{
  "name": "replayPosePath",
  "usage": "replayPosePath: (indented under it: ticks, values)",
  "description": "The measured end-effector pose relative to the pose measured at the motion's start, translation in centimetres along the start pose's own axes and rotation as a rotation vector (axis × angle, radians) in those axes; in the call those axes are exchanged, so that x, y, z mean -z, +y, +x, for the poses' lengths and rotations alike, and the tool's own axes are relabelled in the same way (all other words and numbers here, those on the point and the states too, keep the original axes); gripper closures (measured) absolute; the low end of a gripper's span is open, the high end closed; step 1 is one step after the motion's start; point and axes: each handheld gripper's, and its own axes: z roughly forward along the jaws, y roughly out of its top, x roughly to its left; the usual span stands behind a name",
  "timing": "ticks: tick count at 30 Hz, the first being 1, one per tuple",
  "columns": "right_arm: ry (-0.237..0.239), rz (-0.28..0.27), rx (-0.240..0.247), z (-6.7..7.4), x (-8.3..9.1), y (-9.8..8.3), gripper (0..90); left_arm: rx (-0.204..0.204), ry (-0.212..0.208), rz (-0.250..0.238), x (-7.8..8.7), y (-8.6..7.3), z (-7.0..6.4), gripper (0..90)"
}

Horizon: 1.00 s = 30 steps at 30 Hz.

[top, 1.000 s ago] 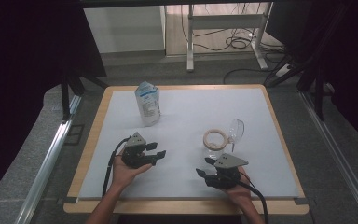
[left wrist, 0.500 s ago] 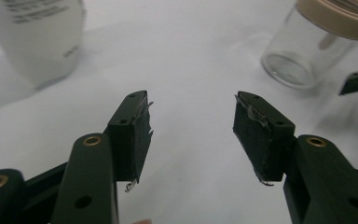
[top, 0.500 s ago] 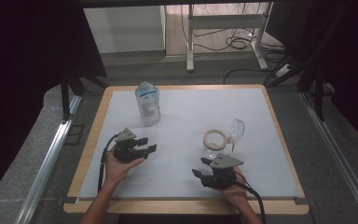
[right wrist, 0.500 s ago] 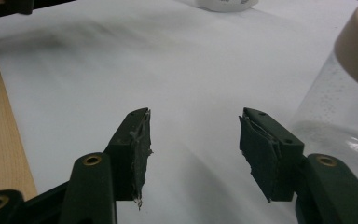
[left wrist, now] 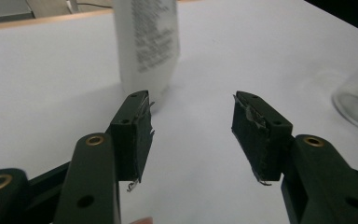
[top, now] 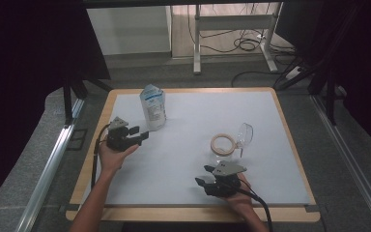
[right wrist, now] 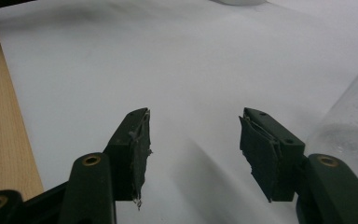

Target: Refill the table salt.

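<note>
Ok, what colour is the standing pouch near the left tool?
White with a pale blue label, the pouch shows best in the high view.

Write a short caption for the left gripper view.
Open left hand-held gripper nears an upright white printed pouch on the white table.

Pouch (left wrist: 147,42) top cut off by frame edge in left gripper view; label print blurred, unreadable.
</note>
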Motion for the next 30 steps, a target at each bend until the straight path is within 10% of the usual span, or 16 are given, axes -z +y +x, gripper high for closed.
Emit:
replayPosePath:
  ticks: [30]
  values:
    - [0.005, 0.010, 0.017, 0.3, -0.1, -0.2, 41.9, 0.037, -0.041, -0.060, -6.0, 6.8, 4.0, 60.5]
